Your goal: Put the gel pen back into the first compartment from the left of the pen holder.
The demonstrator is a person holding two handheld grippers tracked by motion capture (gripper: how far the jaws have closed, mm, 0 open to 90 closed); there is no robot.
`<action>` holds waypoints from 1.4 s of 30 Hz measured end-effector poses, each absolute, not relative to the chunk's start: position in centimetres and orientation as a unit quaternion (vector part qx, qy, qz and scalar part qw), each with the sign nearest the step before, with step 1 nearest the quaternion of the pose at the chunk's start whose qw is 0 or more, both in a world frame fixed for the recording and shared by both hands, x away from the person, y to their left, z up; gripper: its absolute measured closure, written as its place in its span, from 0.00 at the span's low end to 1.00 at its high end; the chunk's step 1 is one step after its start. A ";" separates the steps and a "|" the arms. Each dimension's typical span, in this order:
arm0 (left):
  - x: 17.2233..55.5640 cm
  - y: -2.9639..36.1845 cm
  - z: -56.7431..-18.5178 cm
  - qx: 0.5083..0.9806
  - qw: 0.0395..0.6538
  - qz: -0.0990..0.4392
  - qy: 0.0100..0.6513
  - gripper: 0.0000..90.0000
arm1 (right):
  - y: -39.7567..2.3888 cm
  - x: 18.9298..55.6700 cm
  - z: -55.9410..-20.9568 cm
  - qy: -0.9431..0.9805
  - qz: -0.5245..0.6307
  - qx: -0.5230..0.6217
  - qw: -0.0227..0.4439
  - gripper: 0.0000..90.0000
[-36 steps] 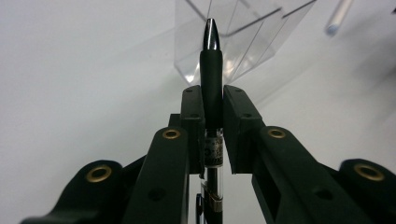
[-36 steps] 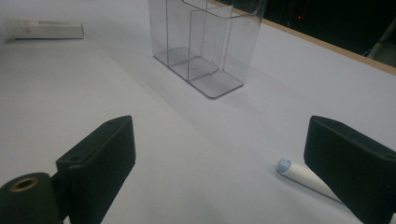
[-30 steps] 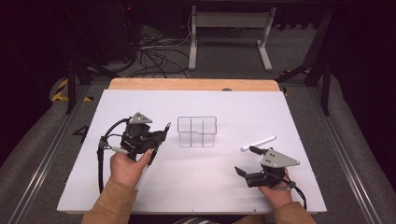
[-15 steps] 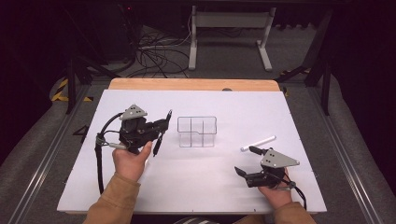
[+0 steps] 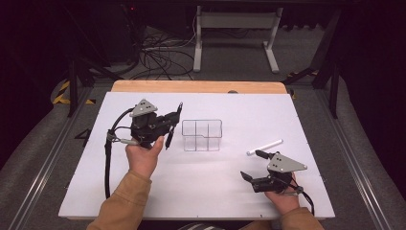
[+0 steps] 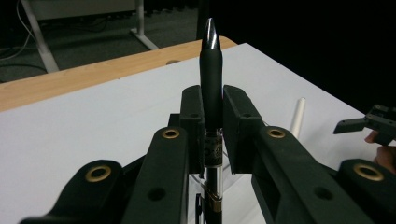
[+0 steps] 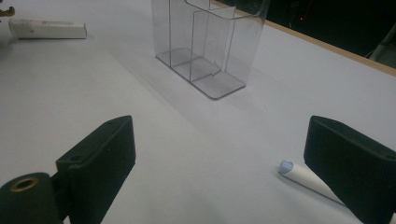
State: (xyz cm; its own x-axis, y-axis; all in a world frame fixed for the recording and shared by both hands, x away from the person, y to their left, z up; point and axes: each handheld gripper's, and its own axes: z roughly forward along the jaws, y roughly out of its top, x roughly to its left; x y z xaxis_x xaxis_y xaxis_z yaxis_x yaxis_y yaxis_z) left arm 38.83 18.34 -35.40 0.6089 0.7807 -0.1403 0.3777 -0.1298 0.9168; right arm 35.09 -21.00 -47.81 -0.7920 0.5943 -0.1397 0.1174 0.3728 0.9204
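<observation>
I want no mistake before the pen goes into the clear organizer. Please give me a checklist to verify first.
1. Left hand-held gripper shut on the black pen: ok.
2. Pen upright between the jaws: ok.
3. Clear organizer standing, compartments free: ok.
4. Pen above the organizer: not ok, it is beside it.
5. Right hand-held gripper open, away from the organizer: ok.
6. White marker apart from the organizer: ok.

Table (image 5: 201, 187): white top, light wood strip along its far edge. On the table, organiser (image 5: 202, 135): clear, colourless. Left of the organiser, pen (image 6: 211, 84): black barrel, silver tip, gold band. Right of the organiser, marker (image 5: 265, 147): white. Both grippers: black jaws, brass rivets, grey plates. Sleeve (image 5: 125, 203): tan.
</observation>
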 end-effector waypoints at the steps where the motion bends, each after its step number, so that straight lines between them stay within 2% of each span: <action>1: 39.1 18.2 -35.4 0.728 0.525 0.191 0.397 0.89 | -21.0 35.1 -47.8 0.795 0.514 0.224 0.232 0.10; 9: 40.9 17.5 -35.7 0.718 0.543 0.188 0.392 0.89 | -21.0 35.0 -47.8 0.796 0.513 0.223 0.232 0.11; 18: 41.1 17.0 -36.1 0.723 0.552 0.178 0.375 0.89 | -21.0 35.0 -47.8 0.796 0.513 0.223 0.232 0.10; 32: 41.4 16.6 -36.9 0.713 0.583 0.216 0.324 0.88 | -21.0 35.0 -47.8 0.796 0.513 0.223 0.231 0.11; 42: 41.9 16.9 -37.6 0.695 0.612 0.218 0.308 0.88 | -20.9 35.0 -47.9 0.797 0.512 0.221 0.232 0.10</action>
State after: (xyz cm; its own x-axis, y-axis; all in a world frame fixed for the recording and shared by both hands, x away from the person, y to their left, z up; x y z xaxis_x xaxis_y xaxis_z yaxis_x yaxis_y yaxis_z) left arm 41.94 16.87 -37.65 0.7152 0.6950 -0.0739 0.1615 -0.0614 0.9850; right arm 34.96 -20.94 -47.85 -0.7943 0.5905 -0.1430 0.1146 0.3768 0.9192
